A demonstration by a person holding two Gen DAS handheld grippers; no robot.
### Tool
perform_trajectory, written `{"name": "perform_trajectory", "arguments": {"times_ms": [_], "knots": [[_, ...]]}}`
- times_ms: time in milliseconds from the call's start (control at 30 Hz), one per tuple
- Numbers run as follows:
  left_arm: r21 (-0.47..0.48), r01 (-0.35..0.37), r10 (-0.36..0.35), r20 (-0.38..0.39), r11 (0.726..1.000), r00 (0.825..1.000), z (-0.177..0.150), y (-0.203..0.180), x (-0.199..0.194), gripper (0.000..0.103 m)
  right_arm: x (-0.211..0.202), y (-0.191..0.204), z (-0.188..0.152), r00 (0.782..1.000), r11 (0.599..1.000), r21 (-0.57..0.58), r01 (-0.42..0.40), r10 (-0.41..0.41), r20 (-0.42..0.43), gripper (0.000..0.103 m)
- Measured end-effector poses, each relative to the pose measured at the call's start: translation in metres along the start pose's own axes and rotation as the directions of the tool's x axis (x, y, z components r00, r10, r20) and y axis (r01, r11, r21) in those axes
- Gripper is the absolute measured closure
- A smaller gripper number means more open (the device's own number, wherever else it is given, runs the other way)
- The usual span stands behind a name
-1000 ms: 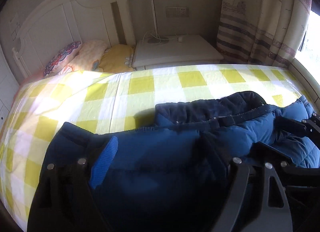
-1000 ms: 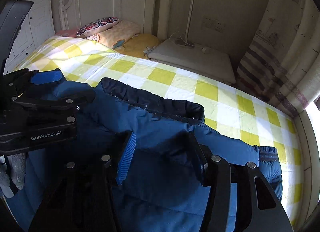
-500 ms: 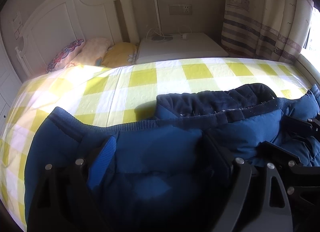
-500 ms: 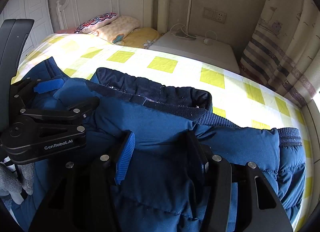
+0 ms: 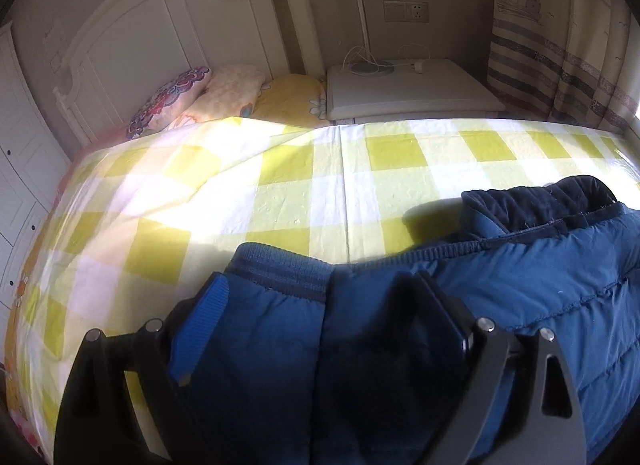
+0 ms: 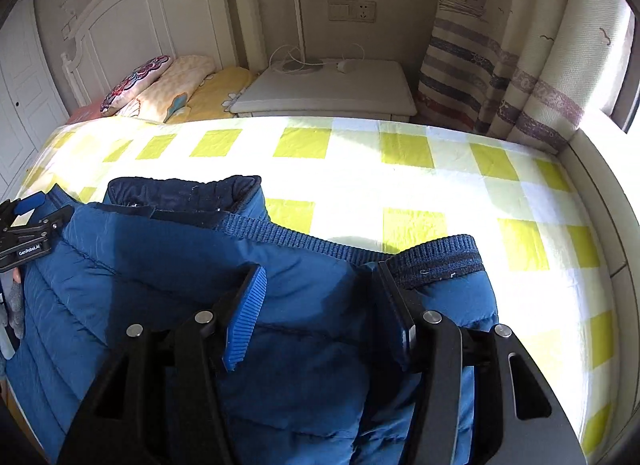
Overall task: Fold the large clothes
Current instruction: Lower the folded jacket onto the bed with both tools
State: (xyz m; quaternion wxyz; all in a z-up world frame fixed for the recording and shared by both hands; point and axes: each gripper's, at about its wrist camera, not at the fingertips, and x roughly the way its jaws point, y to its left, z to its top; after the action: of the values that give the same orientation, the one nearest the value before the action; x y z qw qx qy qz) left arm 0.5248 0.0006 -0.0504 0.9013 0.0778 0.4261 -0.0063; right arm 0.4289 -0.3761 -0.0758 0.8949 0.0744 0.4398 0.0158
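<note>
On the checked bed, my two claws work a puffy blue quilted jacket with ribbed knit cuffs.
My left claw is opening, jacket between its fingers; my right claw pinches a padded fold. Smooth yellow-and-white sheet lies clear beyond the jacket's far edge, up to the pillows.

hard sunlight from the window right of the right claw burns the checked bedsheet ahead of it to white glare. the jacket between the left claw fingers sits in deep shadow. both views stay sharp, bowing and darkening at the corners.
</note>
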Motion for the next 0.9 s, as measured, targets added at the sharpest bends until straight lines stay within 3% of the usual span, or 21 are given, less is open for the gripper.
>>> {"name": "perform_trajectory", "arguments": {"times_ms": [100, 200, 433, 633, 767, 833, 900], "knots": [[-0.177, 0.071, -0.076, -0.025, 0.982, 0.997, -0.003, 0.034, 0.010, 0.011, 0.001, -0.009, -0.007, 0.998, 0.997, 0.054, -0.051, 0.049, 0.041, 0.052], [-0.273, 0.153, -0.178, -0.071, 0.950, 0.981, -0.010, 0.050, 0.024, 0.011, 0.003, -0.014, -0.010, 0.995, 0.993, 0.081, -0.086, 0.081, 0.054, 0.051], [-0.306, 0.197, -0.232, -0.084, 0.931, 0.969, -0.014, 0.054, 0.032, 0.011, 0.007, -0.025, -0.012, 0.982, 0.972, 0.149, -0.184, 0.174, 0.074, 0.050], [-0.373, 0.263, -0.303, -0.050, 0.890, 0.952, -0.018, 0.066, 0.033, 0.011, 0.007, -0.033, -0.015, 0.970, 0.953, 0.187, -0.239, 0.224, 0.097, 0.050], [-0.367, 0.237, -0.274, -0.050, 0.900, 0.960, -0.016, 0.064, 0.030, 0.011, 0.007, -0.026, -0.012, 0.981, 0.969, 0.159, -0.192, 0.183, 0.067, 0.050], [-0.335, 0.157, -0.175, -0.024, 0.929, 0.984, -0.013, 0.059, 0.015, 0.013, 0.002, -0.013, -0.006, 0.995, 0.989, 0.108, -0.100, 0.096, 0.036, 0.050], [-0.273, 0.087, -0.071, 0.070, 0.958, 0.995, -0.012, 0.046, -0.016, 0.013, -0.015, 0.014, -0.004, 0.996, 0.999, 0.024, 0.043, -0.044, 0.071, 0.044]]}}
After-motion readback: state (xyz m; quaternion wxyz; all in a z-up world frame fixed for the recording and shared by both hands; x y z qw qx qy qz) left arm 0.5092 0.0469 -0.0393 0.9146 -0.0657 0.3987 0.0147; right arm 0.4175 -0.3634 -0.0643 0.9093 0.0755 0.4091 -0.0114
